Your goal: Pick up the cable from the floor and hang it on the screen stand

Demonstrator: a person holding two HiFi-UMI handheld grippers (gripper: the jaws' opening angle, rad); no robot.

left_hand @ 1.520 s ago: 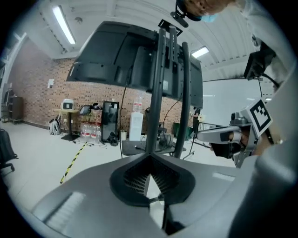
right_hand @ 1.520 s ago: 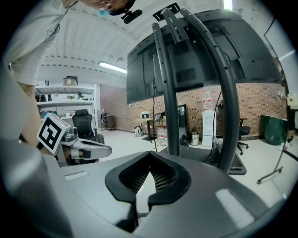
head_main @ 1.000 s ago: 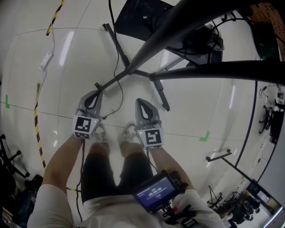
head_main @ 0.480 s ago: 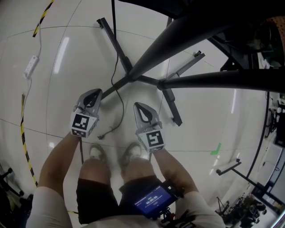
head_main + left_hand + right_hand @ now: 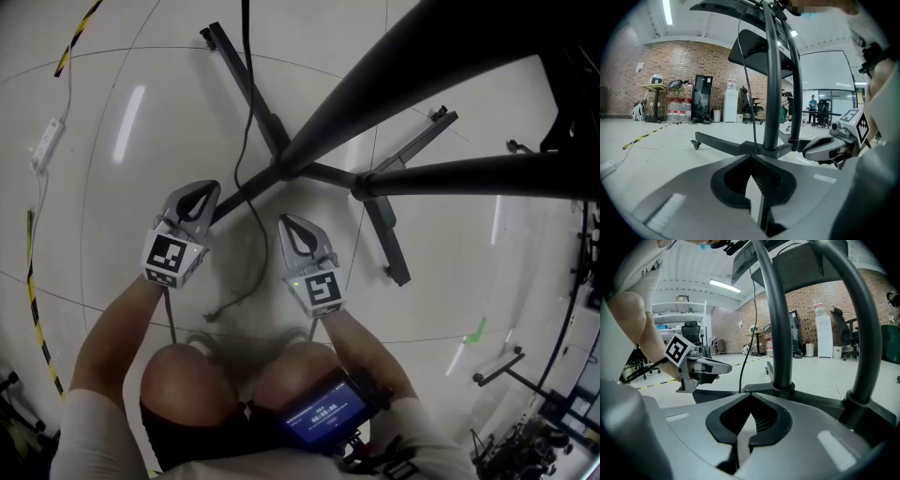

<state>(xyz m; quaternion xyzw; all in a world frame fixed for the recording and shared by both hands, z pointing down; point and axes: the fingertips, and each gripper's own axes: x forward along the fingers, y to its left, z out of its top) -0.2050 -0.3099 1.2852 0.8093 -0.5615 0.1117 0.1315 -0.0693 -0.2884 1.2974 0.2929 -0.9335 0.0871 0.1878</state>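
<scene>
Head view, cable (image 5: 255, 258) on floor (image 5: 450, 262) between left gripper (image 5: 206, 187), right gripper (image 5: 285, 221), both closed

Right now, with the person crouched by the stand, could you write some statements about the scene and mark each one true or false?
1. The left gripper and the right gripper are both shut and empty. True.
2. The cable runs along the floor between the two grippers. True.
3. The left gripper holds the cable's loose end. False: that end lies free on the floor.
4. The striped tape runs to the right of the stand base. False: it is at the far left of the head view.
</scene>
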